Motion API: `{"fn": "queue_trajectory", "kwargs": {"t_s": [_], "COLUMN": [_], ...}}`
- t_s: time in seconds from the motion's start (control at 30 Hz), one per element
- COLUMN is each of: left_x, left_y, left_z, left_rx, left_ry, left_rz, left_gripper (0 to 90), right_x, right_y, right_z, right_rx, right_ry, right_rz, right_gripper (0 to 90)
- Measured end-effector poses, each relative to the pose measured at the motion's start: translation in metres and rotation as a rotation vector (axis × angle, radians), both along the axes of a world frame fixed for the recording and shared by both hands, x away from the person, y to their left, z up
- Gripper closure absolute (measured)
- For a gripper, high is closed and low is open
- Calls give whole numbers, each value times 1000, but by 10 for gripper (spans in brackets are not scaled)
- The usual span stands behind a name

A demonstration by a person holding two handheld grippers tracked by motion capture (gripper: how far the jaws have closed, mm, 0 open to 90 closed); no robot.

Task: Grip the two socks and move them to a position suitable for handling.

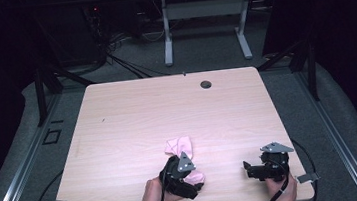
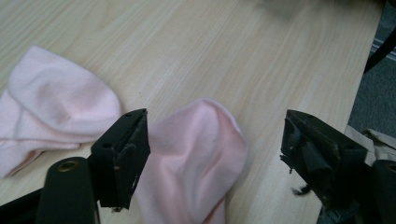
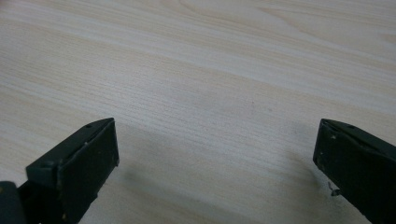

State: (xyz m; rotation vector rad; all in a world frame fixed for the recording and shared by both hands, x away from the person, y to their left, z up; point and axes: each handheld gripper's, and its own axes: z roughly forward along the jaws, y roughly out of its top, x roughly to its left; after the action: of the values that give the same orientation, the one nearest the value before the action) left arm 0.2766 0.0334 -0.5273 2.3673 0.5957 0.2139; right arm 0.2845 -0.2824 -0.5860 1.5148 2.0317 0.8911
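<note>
Here your left gripper (image 2: 212, 154) stands with jaws apart astride the nearer pink sock (image 2: 196, 158), pads not pressing it; that straddle suits a pinch at its rounded end; the second pink sock (image 2: 56, 102) lies just beside it on the table (image 1: 118, 117); your right gripper (image 3: 215, 168) waits wide open over bare wood, holding nothing.

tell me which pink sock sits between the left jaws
The sock lying toe-up between the open jaws of the left gripper; the other sock lies off beside them, outside the gap.
</note>
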Motion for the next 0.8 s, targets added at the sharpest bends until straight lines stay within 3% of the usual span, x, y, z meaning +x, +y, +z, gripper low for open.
{"fn": "queue_trajectory", "kwargs": {"t_s": [0.13,0.33,0.53,0.7,0.8], "left_x": [-1,-1,4,7,8], "left_y": [-10,-28,-37,-37,-35], "left_z": [-3,-14,-25,-30,-31], "left_rx": [25,77,146,147,134], "left_ry": [23,64,89,87,90], "left_rz": [-31,-62,-45,-18,-7], "left_gripper": [394,519,666,853,885], "right_x": [0,0,0,0,0], "right_y": [0,0,0,1,0], "right_z": [0,-1,0,0,0], "right_rx": [2,3,0,1,-1], "right_ry": [-1,-1,-2,-6,-3], "right_rz": [-2,0,-2,-2,-2], "right_gripper": [0,1,6,13,17]}}
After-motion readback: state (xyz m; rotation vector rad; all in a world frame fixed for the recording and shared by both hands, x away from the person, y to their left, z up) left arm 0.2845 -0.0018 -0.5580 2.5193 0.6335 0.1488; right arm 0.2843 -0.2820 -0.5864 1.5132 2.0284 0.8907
